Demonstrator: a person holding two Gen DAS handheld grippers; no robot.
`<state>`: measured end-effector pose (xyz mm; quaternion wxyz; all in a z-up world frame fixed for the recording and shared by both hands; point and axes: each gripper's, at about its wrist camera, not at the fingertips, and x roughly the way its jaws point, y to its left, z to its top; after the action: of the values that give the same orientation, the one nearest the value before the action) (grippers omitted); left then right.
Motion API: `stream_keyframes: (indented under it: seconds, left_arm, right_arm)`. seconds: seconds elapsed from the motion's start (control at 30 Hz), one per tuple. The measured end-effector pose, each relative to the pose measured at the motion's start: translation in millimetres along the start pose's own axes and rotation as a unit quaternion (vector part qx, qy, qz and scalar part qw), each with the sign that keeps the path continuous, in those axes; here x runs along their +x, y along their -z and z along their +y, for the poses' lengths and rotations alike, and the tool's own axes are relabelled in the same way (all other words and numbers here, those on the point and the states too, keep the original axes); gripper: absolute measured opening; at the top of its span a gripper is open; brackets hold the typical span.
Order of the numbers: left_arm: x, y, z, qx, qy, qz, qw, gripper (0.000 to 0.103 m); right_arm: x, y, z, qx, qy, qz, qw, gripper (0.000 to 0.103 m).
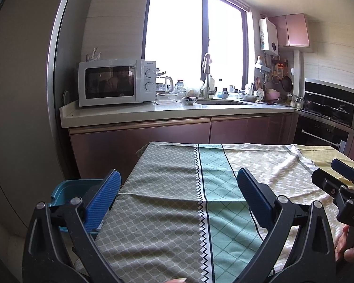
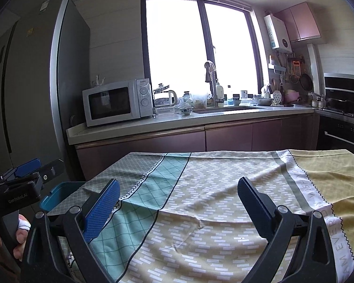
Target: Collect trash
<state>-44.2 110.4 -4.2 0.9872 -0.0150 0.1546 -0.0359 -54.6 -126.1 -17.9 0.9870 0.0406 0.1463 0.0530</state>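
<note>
1. Plainly, the left gripper (image 1: 178,195) fills the lower part of the left wrist view, its jaws spread wide with nothing between them, over the patterned tablecloth (image 1: 167,200) that covers the worktop.
2. Likewise, the right gripper (image 2: 178,204) sits low in the right wrist view, jaws wide and empty, above the same tablecloth (image 2: 224,188).
3. Each gripper shows in the other's view: the right one at the right edge of the left wrist frame (image 1: 344,179), the left one at the left edge of the right wrist frame (image 2: 27,173).
4. No piece of trash can be made out on the cloth in either view.
5. A teal bin (image 1: 70,189) stands at the lower left of the left wrist frame, just beside the worktop's left edge and partly hidden behind the left blue pad; it appears again at the lower left of the right wrist frame (image 2: 59,194).
6. Beyond, in the middle of both frames, a kitchen counter (image 1: 153,113) carries a white microwave (image 1: 115,82) and a sink (image 1: 221,102) under a bright window (image 1: 193,35).
</note>
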Motion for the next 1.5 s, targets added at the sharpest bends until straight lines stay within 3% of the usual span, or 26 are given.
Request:
stream_keyframes:
  seconds: [1.5]
  left_arm:
    - [15,1,-21,0.001,0.005,0.002,1.0000,0.097]
  right_arm:
    - [-3,-5,-24,0.012,0.036,-0.007,0.999,0.096]
